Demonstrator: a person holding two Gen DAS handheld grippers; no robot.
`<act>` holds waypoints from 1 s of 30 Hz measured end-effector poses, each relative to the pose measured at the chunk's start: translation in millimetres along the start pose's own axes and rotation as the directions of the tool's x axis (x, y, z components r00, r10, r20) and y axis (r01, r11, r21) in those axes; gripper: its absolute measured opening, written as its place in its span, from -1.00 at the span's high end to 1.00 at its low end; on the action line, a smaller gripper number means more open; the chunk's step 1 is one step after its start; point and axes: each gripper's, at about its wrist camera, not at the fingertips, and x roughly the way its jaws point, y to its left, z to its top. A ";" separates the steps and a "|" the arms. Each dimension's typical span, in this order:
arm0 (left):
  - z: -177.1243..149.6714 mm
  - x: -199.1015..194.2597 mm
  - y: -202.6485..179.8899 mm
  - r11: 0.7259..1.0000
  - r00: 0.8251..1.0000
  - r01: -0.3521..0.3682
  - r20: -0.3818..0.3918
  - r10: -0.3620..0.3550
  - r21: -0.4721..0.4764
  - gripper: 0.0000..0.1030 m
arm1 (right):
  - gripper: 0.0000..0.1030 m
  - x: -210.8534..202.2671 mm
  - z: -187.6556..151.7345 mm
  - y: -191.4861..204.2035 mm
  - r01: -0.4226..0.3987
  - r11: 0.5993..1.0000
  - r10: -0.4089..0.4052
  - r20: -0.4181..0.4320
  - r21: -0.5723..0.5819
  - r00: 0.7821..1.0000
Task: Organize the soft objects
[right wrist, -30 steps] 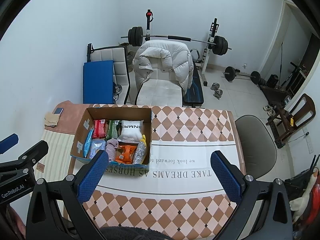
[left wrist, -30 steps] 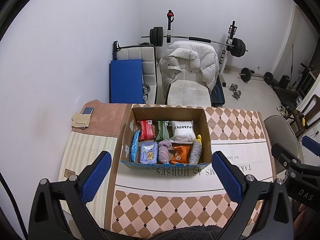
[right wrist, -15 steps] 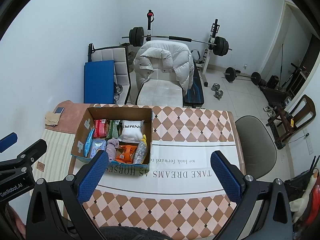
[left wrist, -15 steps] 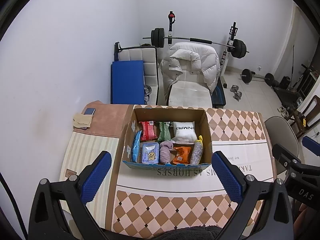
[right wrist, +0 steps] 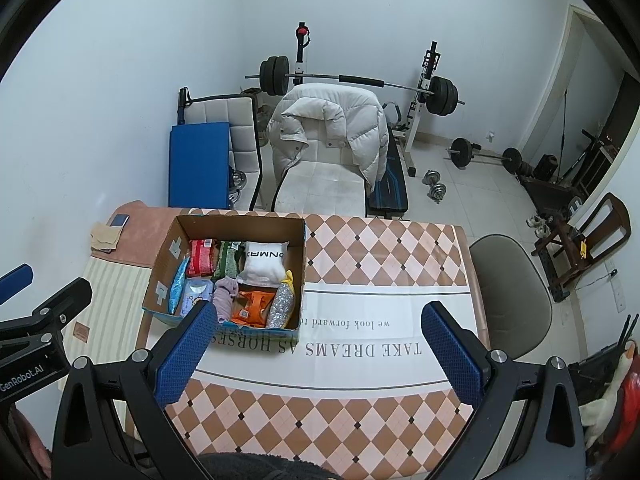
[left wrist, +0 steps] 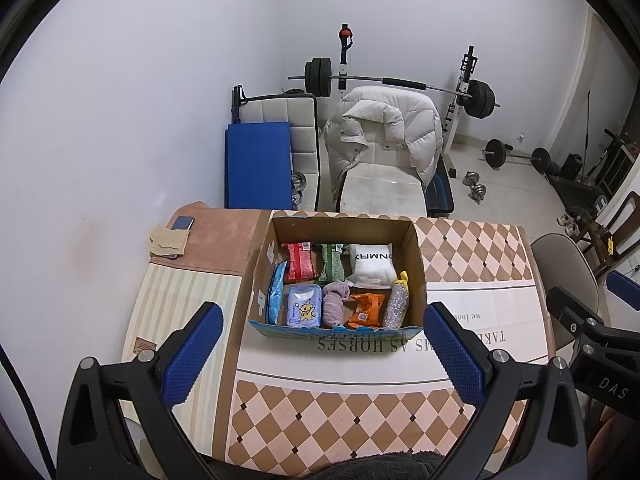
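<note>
Cardboard box (left wrist: 416,256) sits untouched — both grippers' jaws wide apart, empty.

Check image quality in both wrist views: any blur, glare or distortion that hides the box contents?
Left wrist view: sharp, evenly lit, no glare; the brown cardboard box contents are readable. Right wrist view: equally sharp, but a blue jaw pad covers the box's near edge. Both show fisheye bending and dark corners.

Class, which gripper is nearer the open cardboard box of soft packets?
Left. The left gripper faces the open cardboard box squarely, box centred between its fingers. The right gripper sits off to the box's right, both open.
</note>
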 end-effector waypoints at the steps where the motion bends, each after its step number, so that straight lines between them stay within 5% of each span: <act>1: 0.7 0.2 0.7 1.000 1.000 0.000 0.000 0.000 -0.001 -0.99 | -1.00 -0.1 -0.2 0.0 -0.002 1.000 0.002 -0.001 0.002 1.000; 30: -0.7 -0.6 8.7 1.000 1.000 -0.002 0.005 0.002 -0.001 -0.99 | -1.00 -4.1 -2.3 1.7 0.005 1.000 -0.005 0.008 0.003 1.000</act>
